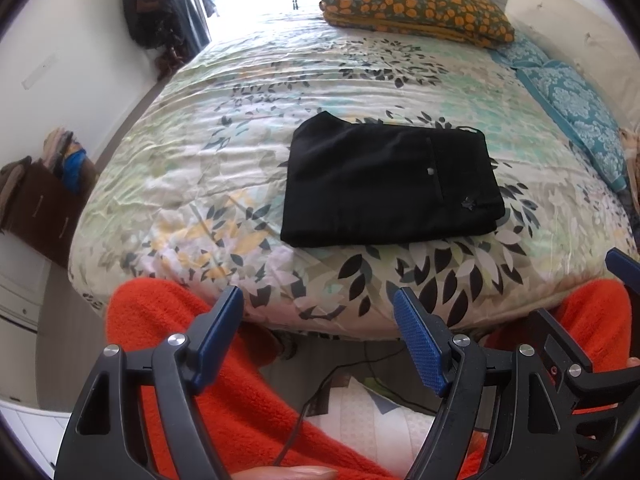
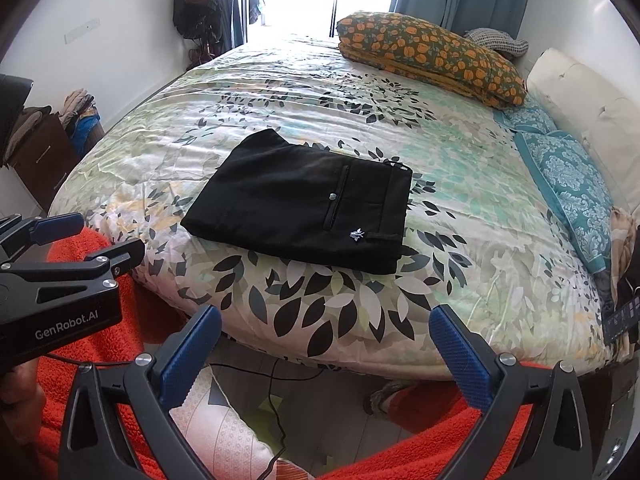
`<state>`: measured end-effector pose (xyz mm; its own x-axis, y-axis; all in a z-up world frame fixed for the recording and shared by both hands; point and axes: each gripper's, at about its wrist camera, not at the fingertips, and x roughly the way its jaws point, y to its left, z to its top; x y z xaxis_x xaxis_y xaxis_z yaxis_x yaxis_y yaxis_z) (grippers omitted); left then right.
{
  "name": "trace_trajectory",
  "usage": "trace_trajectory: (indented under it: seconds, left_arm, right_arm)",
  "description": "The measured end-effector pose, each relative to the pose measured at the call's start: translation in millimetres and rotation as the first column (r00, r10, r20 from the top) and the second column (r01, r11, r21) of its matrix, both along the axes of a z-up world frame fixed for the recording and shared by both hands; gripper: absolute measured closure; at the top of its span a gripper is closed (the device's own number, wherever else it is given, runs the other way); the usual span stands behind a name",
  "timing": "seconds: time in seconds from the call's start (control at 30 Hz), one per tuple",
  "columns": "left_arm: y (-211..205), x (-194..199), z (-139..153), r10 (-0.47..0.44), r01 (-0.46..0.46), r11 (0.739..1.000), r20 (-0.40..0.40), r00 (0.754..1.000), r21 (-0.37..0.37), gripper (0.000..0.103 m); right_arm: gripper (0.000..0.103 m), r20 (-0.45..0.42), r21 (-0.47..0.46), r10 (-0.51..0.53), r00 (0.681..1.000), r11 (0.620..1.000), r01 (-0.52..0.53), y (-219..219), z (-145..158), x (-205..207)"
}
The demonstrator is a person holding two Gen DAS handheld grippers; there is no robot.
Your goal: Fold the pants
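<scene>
Black pants lie folded into a flat rectangle on the leaf-patterned bedspread, back pocket and button facing up. They also show in the right wrist view. My left gripper is open and empty, held off the near edge of the bed, well short of the pants. My right gripper is open and empty too, also off the near bed edge. The left gripper's body shows at the left of the right wrist view.
An orange-flowered folded blanket and teal pillows lie at the far and right side of the bed. A brown drawer unit with clothes stands left. The person's orange sleeves and a floor cable are below the grippers.
</scene>
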<state>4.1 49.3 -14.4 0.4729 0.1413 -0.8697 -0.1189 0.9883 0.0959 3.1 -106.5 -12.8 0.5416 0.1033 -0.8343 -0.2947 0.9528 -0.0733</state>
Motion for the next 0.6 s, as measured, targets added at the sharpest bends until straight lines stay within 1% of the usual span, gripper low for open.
trace_trajectory:
  seconds: [0.17,0.33,0.6]
  left_arm:
    - [-1.3,-0.8,0.4,-0.005,0.005,1.0,0.006,1.0,-0.004,0.023]
    - [-1.3,-1.5,3.7,-0.003,0.004,1.0,0.023,1.0,-0.009,0.023]
    - [-2.2,-1.6,4.9,-0.003,0.003,1.0,0.03,1.0,-0.006,0.023]
  right_arm:
    - [0.0,0.002,0.013,-0.021,1.0,1.0,0.021,-4.9,1.0,2.1]
    - [0.0,0.04,0.04,-0.045,0.998,0.998,0.044,-9.0,9.0,3.4]
    - [0.0,0.047,0.04,-0.032,0.998,0.999,0.03,-4.7,8.7,2.6]
